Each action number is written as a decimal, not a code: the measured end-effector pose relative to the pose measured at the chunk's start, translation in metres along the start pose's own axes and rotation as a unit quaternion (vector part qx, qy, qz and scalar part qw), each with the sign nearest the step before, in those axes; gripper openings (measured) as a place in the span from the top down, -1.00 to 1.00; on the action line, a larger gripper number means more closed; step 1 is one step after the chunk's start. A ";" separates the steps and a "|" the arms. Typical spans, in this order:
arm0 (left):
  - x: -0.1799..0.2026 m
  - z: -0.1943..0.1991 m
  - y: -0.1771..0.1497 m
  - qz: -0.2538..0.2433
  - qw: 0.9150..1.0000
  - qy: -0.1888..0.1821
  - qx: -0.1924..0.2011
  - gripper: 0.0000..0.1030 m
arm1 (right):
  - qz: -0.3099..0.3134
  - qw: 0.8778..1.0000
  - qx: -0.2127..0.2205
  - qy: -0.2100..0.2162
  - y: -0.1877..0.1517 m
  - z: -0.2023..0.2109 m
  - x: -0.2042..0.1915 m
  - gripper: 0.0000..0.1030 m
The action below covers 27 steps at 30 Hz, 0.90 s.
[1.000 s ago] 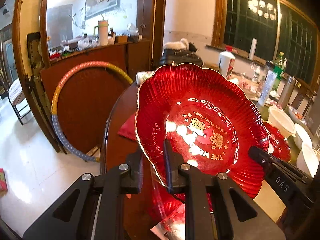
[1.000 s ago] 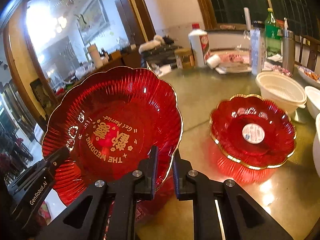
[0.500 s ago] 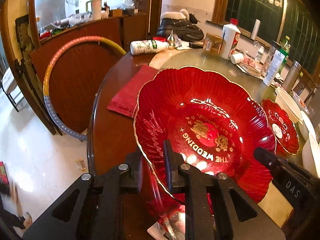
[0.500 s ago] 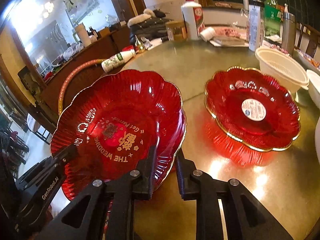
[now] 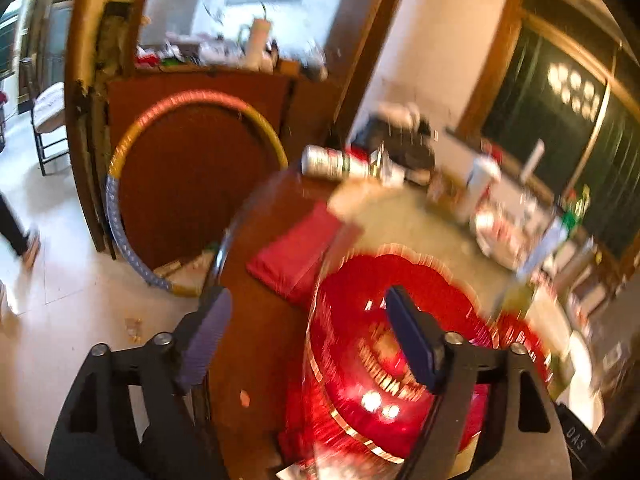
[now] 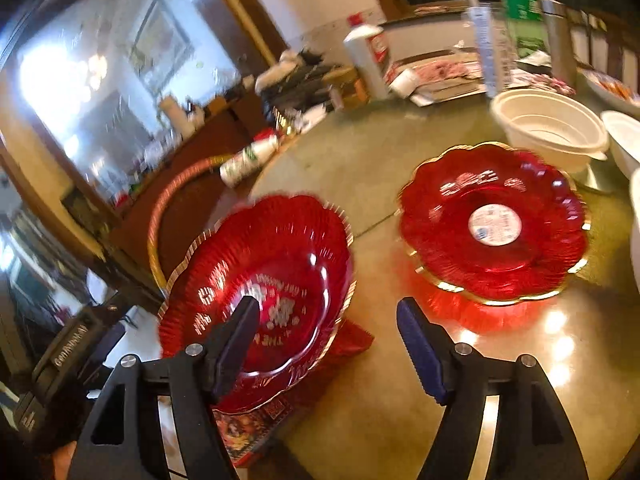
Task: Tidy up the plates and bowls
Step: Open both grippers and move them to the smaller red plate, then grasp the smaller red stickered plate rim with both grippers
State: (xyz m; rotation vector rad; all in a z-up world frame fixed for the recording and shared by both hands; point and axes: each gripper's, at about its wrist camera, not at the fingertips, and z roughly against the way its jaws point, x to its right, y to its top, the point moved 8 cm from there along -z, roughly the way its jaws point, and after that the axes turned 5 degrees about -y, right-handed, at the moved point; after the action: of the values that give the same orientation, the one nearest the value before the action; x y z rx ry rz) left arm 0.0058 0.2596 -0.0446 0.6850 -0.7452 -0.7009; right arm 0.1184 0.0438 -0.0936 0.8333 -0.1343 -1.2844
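The left hand-held gripper (image 5: 308, 340) is spread wide with nothing between its fingers. The lettered red plate (image 6: 276, 276) sits near the worktop (image 6: 360, 160) edge on top of red packaging (image 6: 352, 340), free of both tools. The right hand-held gripper (image 6: 328, 344) is likewise gaping and empty, just before that plate. Farther right lies a second red plate (image 6: 492, 224) with a white sticker, then white bowls (image 6: 548, 128) beside it.

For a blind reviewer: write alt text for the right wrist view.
The open right gripper hovers over a round table above a scalloped, gold-rimmed red wedding plate. A matching red plate with a white sticker sits beyond, beside white plastic bowls.
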 end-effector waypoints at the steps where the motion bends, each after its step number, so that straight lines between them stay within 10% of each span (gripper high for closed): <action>1: 0.007 0.005 0.006 -0.006 1.000 -0.008 0.008 -0.62 | -0.013 1.000 0.009 0.005 0.004 0.007 0.007 -0.42; 8: 0.111 0.009 0.004 -0.131 0.983 -0.123 -0.047 -0.62 | -0.092 0.995 0.039 0.000 0.031 0.044 0.072 -0.53; 15: 0.206 -0.028 -0.050 -0.210 0.936 -0.210 -0.190 -0.62 | -0.125 0.992 0.022 -0.027 0.024 0.050 0.125 -0.53; 18: 0.220 -0.055 -0.068 -0.191 0.926 -0.201 -0.258 -0.62 | -0.141 0.989 0.002 -0.035 0.016 0.048 0.143 -0.52; 27: 0.253 -0.098 -0.079 -0.204 0.916 -0.176 -0.296 -0.62 | -0.173 0.984 -0.017 -0.032 0.017 0.040 0.171 -0.52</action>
State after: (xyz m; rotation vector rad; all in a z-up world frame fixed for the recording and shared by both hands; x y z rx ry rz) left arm 0.1943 0.0504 -0.0675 0.1459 -0.6671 -1.3918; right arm 0.1658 -0.1250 -0.1148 0.8094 -0.0176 -1.6352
